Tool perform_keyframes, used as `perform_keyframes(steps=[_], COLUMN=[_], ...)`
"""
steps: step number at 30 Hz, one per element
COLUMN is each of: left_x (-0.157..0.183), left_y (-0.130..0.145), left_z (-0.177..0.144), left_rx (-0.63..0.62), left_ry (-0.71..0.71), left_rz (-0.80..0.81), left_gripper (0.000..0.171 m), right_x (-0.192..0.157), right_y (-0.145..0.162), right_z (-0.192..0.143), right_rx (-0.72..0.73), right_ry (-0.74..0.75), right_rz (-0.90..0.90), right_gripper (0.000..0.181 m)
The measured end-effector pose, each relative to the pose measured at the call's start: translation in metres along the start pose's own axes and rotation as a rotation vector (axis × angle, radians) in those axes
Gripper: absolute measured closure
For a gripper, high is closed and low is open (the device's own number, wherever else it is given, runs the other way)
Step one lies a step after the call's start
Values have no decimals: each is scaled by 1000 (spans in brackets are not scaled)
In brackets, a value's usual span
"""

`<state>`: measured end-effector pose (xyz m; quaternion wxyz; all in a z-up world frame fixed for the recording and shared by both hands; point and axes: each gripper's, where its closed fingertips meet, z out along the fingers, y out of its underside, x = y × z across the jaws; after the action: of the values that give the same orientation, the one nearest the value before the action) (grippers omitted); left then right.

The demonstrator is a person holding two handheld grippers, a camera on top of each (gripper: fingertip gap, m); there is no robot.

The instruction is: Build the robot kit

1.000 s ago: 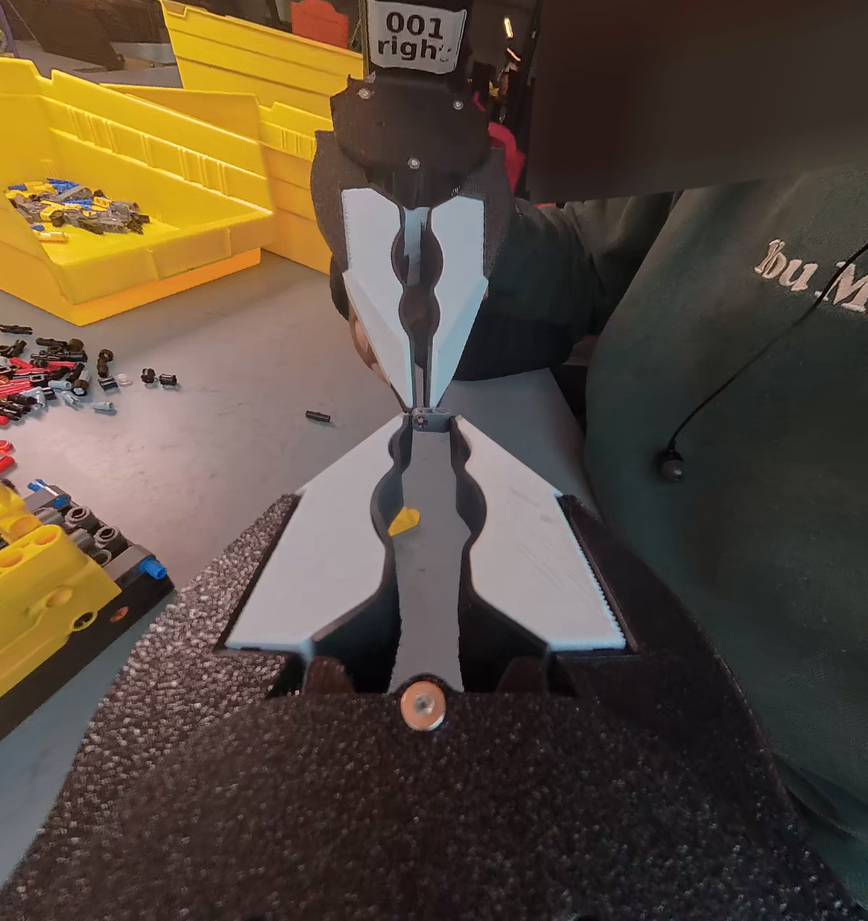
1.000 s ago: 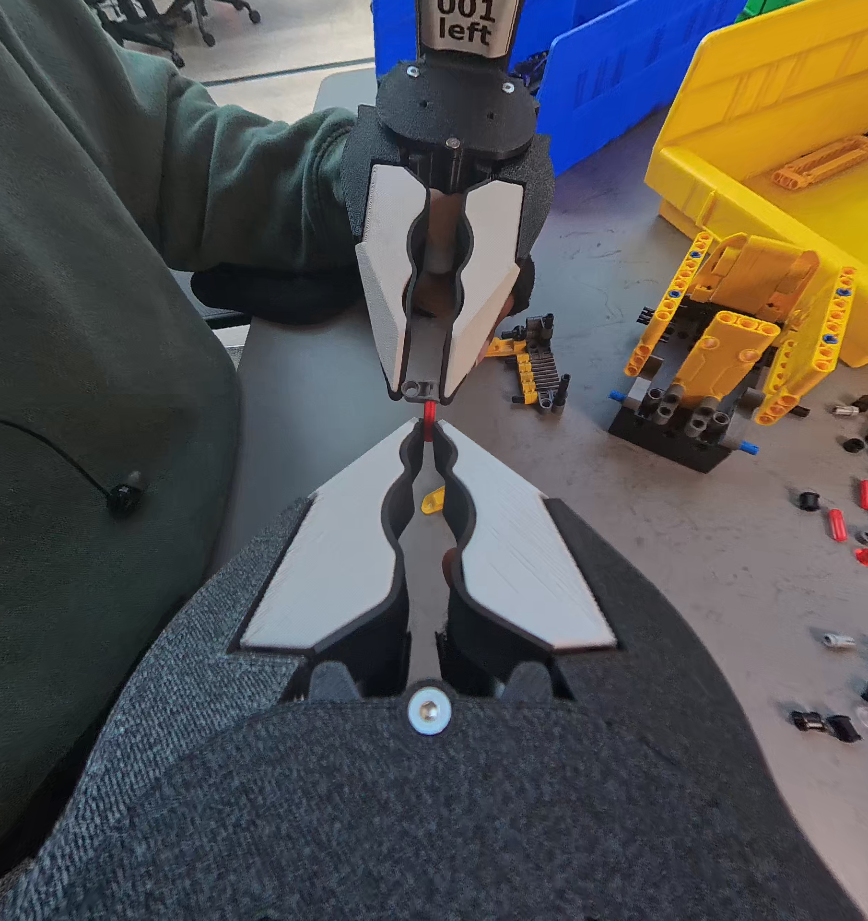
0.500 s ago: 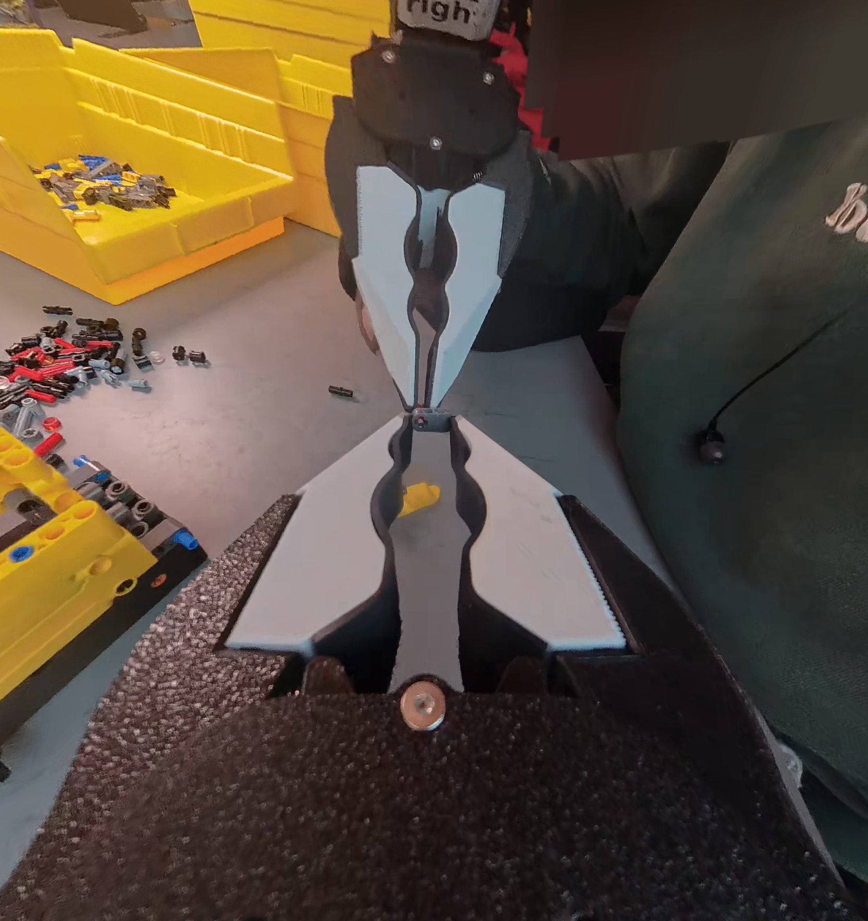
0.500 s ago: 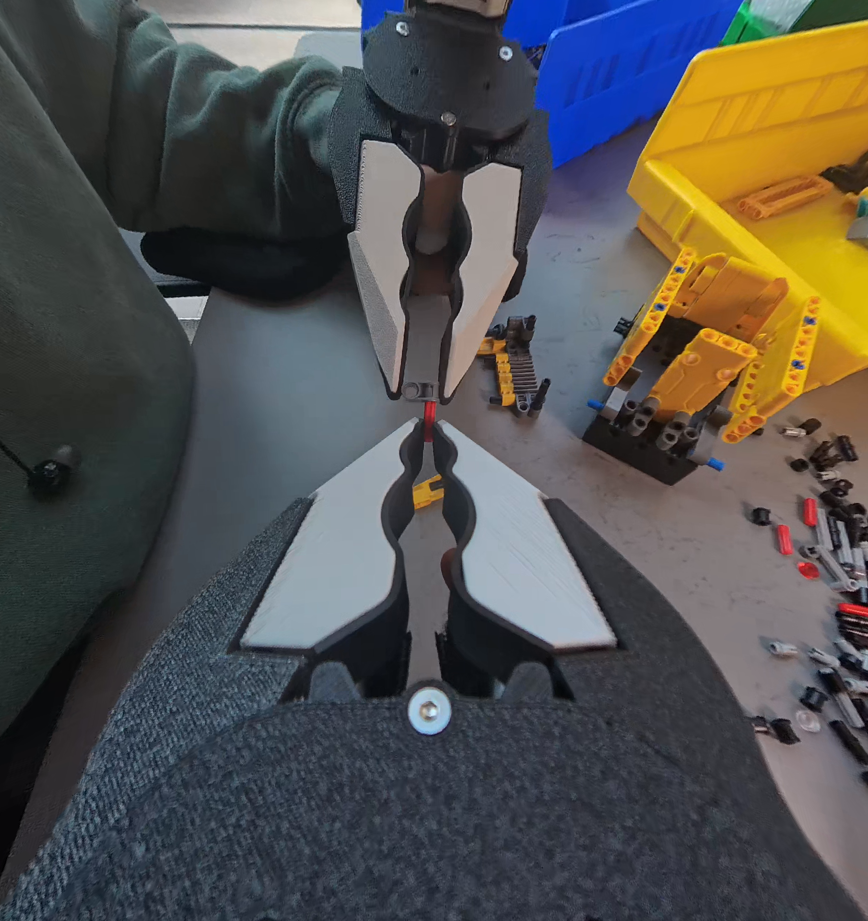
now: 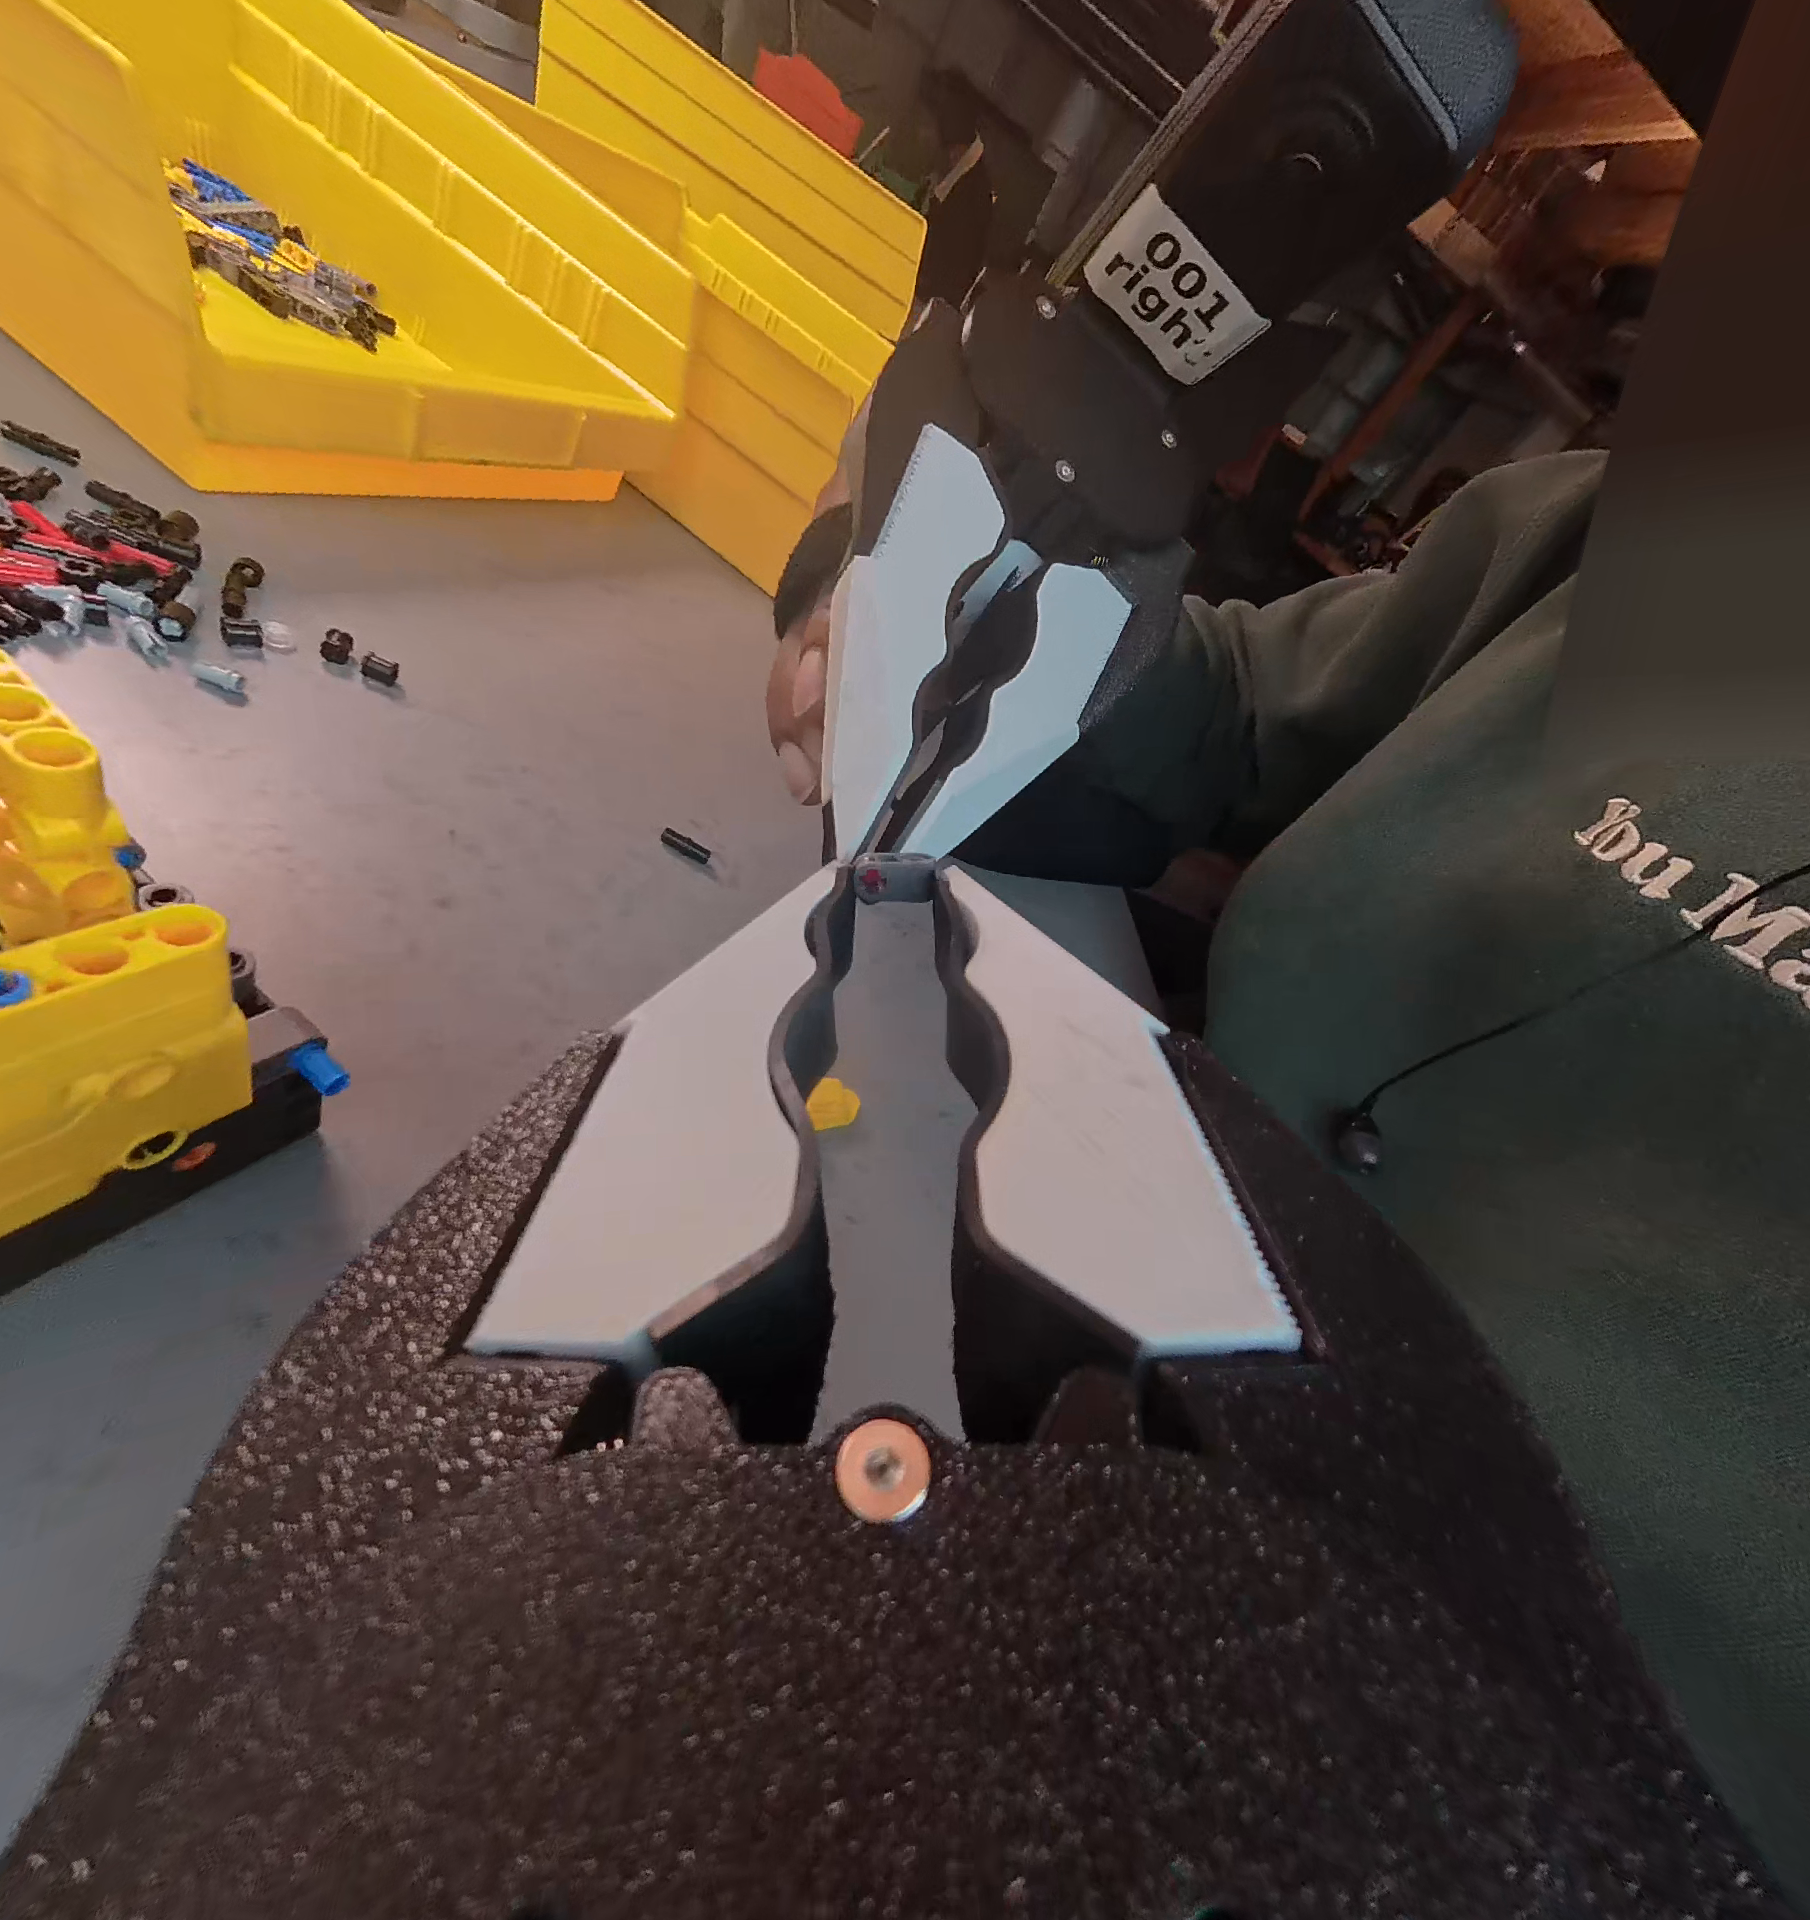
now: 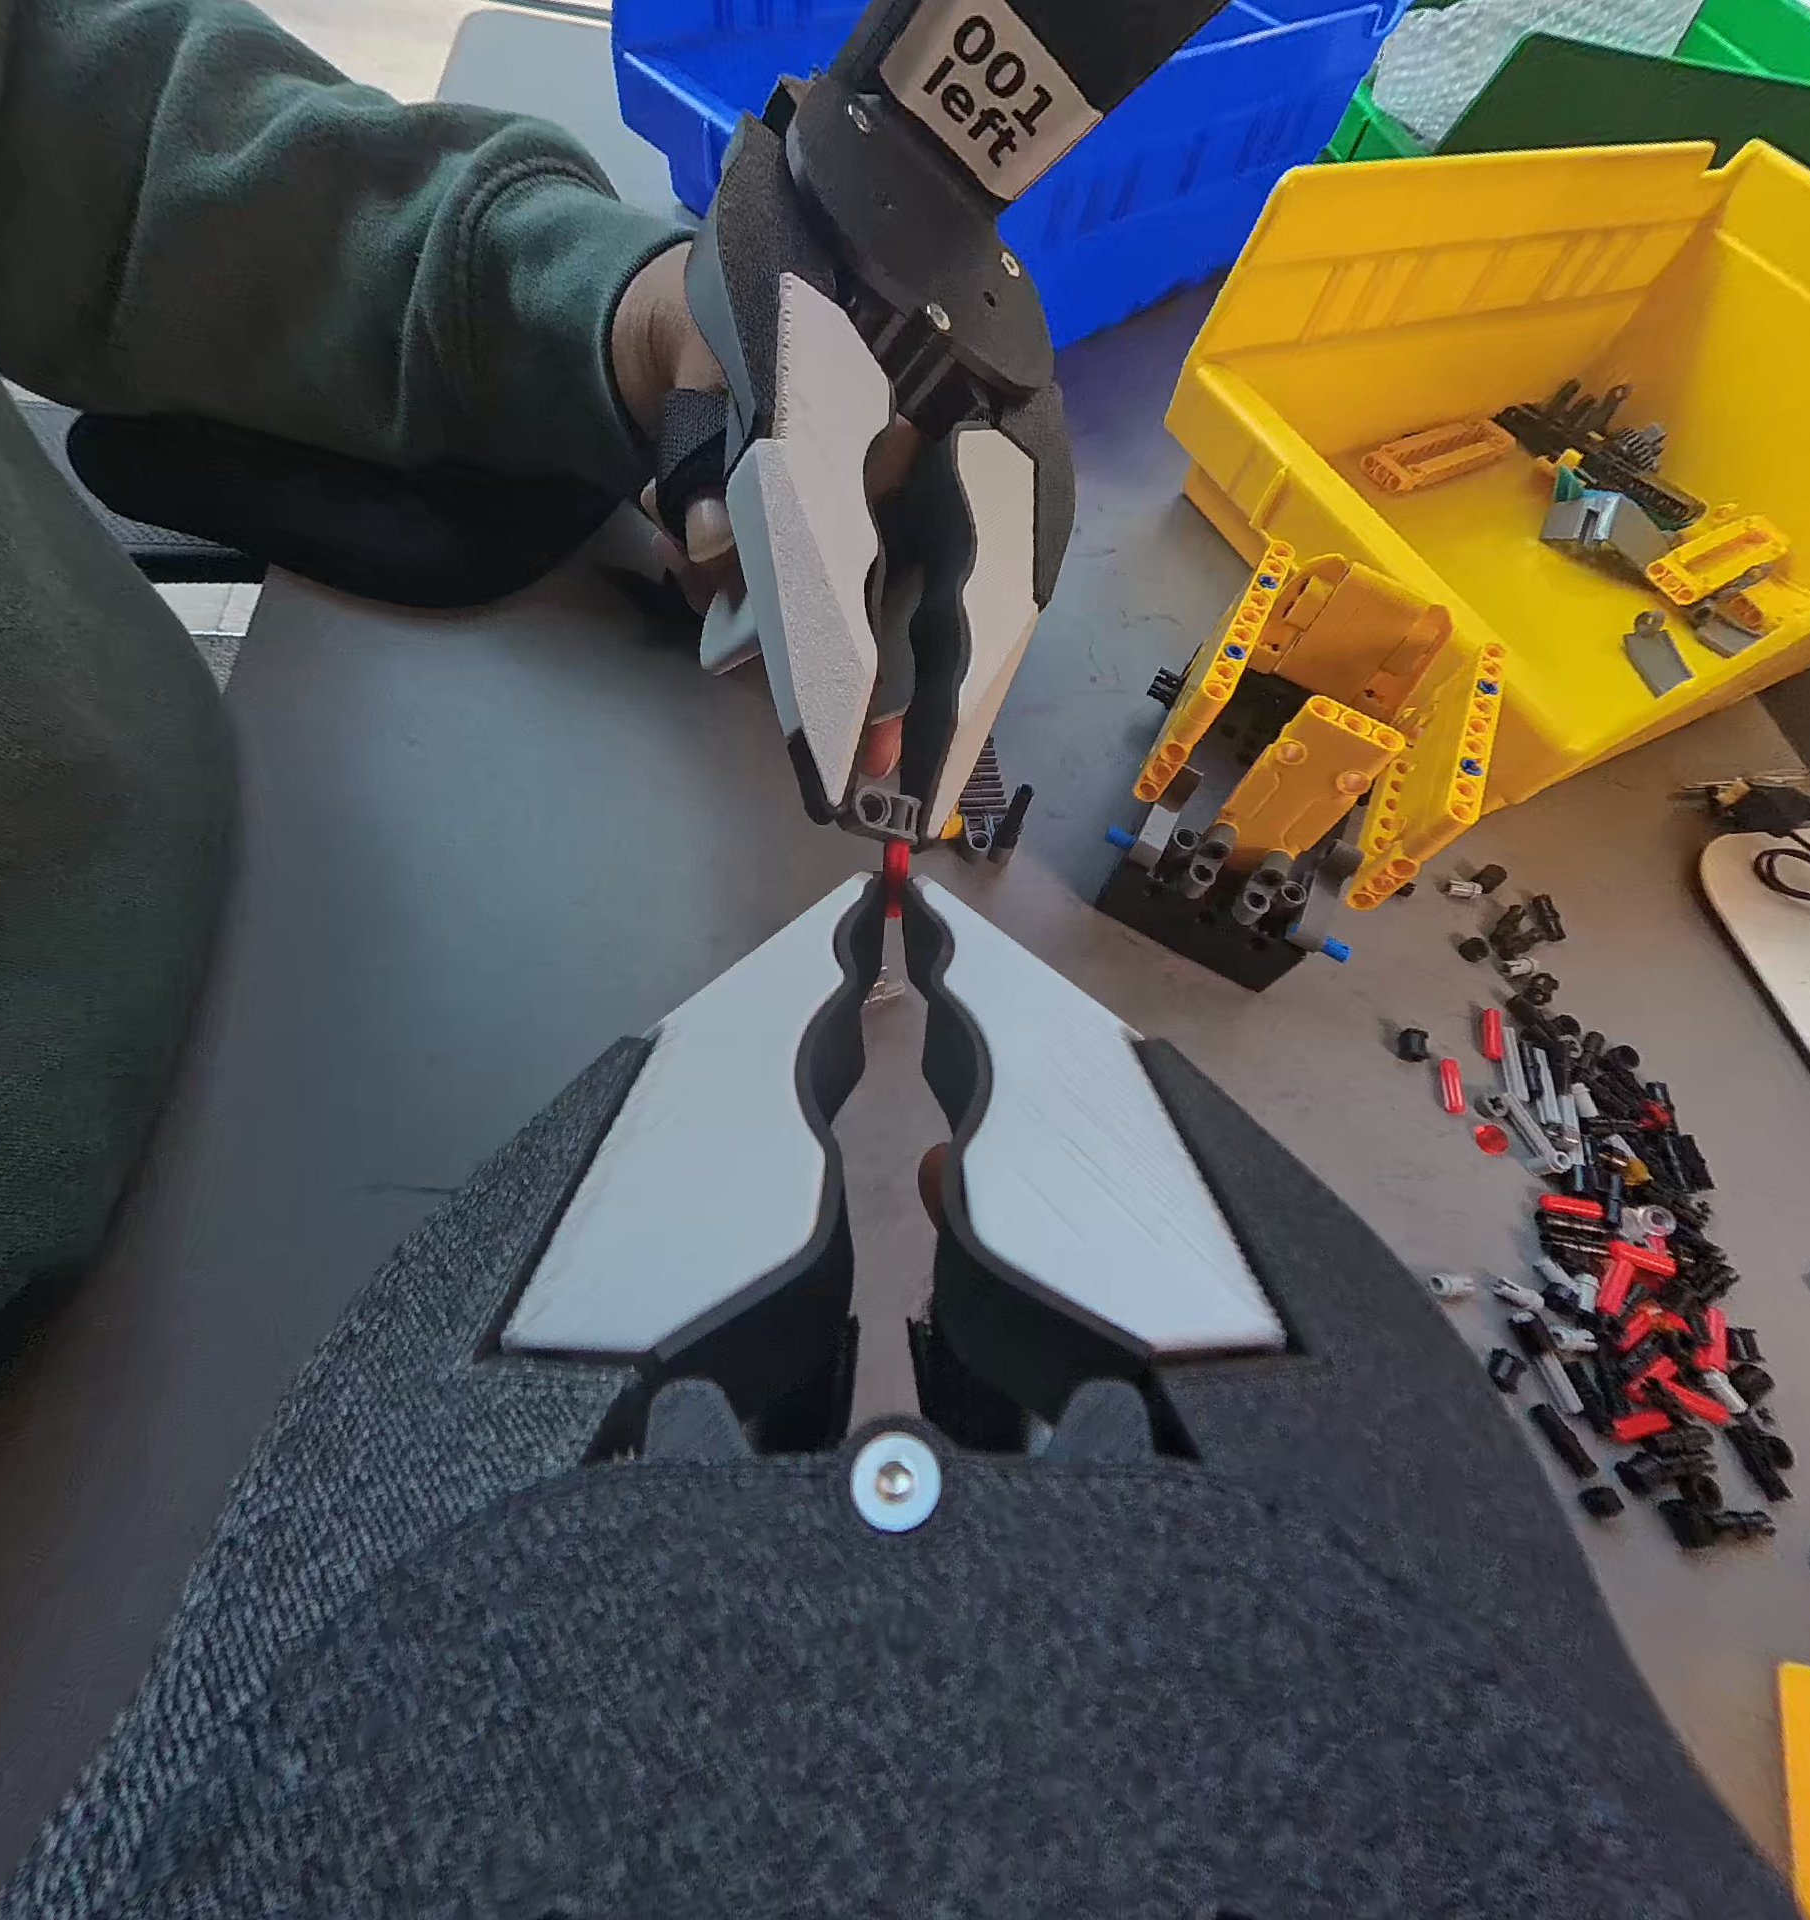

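Note:
My left gripper (image 5: 893, 885) is shut on a small grey connector piece (image 5: 899, 876), held above the grey table. My right gripper (image 6: 893, 900) is shut on a short red pin (image 6: 895, 871). The two grippers meet tip to tip. The pin's far end sits in the grey connector (image 6: 886, 811), and a red end shows in the connector's hole in the left wrist view. The right gripper (image 5: 885, 844) leans to the upper right in the left wrist view. The left gripper (image 6: 880, 818) leans the same way in the right wrist view. A person's hand holds each.
A yellow and black brick model (image 6: 1327, 769) stands near a yellow bin (image 6: 1503, 312) with loose parts. A pile of small black, red and grey pins (image 6: 1628, 1278) lies on the table. A blue bin (image 6: 1140, 208) is behind. A small yellow piece (image 5: 833, 1101) lies under my left fingers. Left and right tips are no more than a few centimetres apart.
Both grippers stay tip to tip but have rolled, so each opposite gripper now leans right. The red pin's end now shows inside the connector's hole.

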<state>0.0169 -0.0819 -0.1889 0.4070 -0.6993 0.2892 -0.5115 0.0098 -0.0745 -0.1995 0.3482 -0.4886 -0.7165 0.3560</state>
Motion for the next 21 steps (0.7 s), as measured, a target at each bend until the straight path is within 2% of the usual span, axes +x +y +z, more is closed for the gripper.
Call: perform_keyframes(steps=[8,12,17,21], left_x=[-13,-24,-32,-31], left_y=[12,24,30,35], left_z=[5,8,4,5], left_rx=[-81,-165,-213,-246], left_ry=[-76,-168,-240,-255], left_rz=[-48,-11,35,77], left_gripper=[157,157,157,157], right_x=[3,0,2,1], right_y=[17,31,65,74], right_z=[6,9,8,10], right_rx=[-103,-155,-327,-363], right_ry=[38,-5,-12,-31], right_rz=[-22,19,25,29], right_gripper=[180,180,180,179])
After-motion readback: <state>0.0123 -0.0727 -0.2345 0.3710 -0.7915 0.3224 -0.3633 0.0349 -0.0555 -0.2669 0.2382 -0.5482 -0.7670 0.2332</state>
